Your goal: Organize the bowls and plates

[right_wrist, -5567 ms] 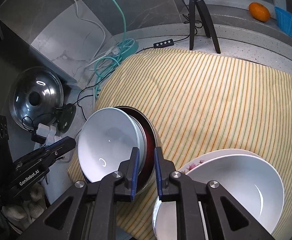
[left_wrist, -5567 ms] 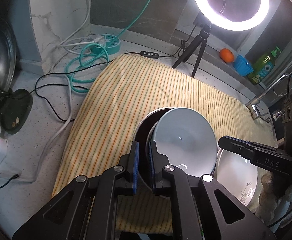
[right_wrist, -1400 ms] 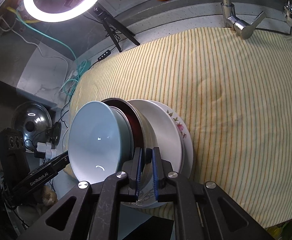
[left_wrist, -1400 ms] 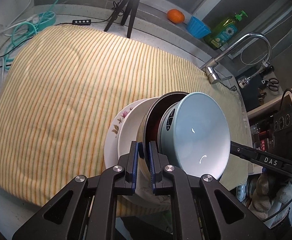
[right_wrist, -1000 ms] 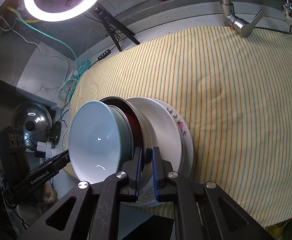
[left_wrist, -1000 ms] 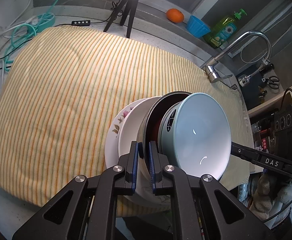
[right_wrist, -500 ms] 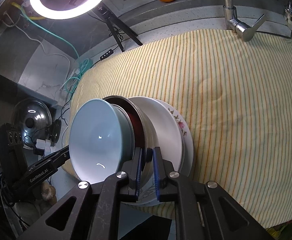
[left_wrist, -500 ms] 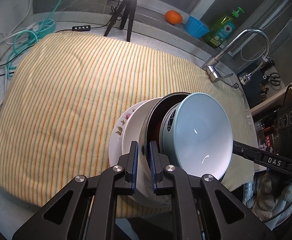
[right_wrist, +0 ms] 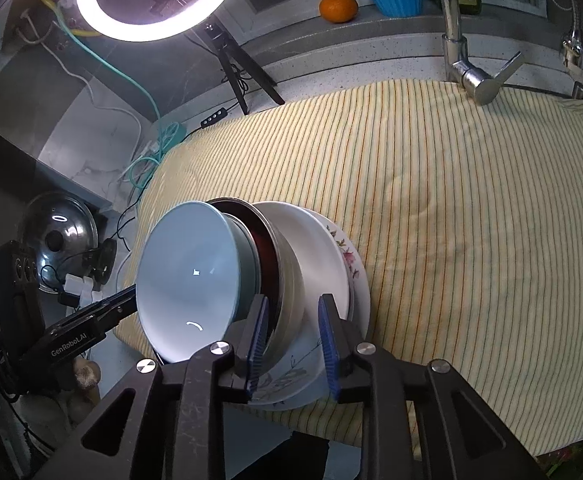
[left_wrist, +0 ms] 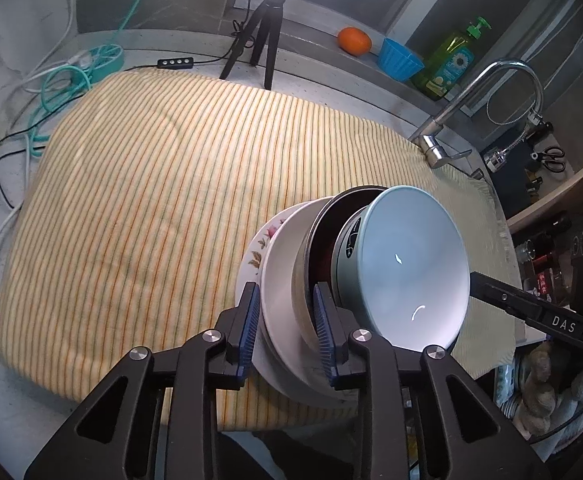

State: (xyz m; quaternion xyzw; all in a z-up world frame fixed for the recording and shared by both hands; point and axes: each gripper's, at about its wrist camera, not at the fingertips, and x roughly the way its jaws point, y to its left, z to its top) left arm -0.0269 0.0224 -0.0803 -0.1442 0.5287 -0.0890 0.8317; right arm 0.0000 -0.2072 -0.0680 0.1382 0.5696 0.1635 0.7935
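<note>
Striped cloth [left_wrist: 139, 200] covers the counter, and your stack sits at its near edge, lower centre of both views: pale blue bowl [left_wrist: 411, 264] in a steel bowl [left_wrist: 303, 260] on white plates [left_wrist: 259, 256]. Both the left gripper [left_wrist: 285, 326] and the right gripper [right_wrist: 293, 338] point steeply down, jaws opening around the steel rim, no longer pressing it. Pull back carelessly and you may drag the stack off that edge.

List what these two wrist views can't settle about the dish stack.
- Flowered plate: mostly covered by the white bowl in both views.
- Metal bowl interior: hidden by the blue bowl.
- Stack's contact with the striped cloth: left gripper and right gripper, jaws opening, block it.
</note>
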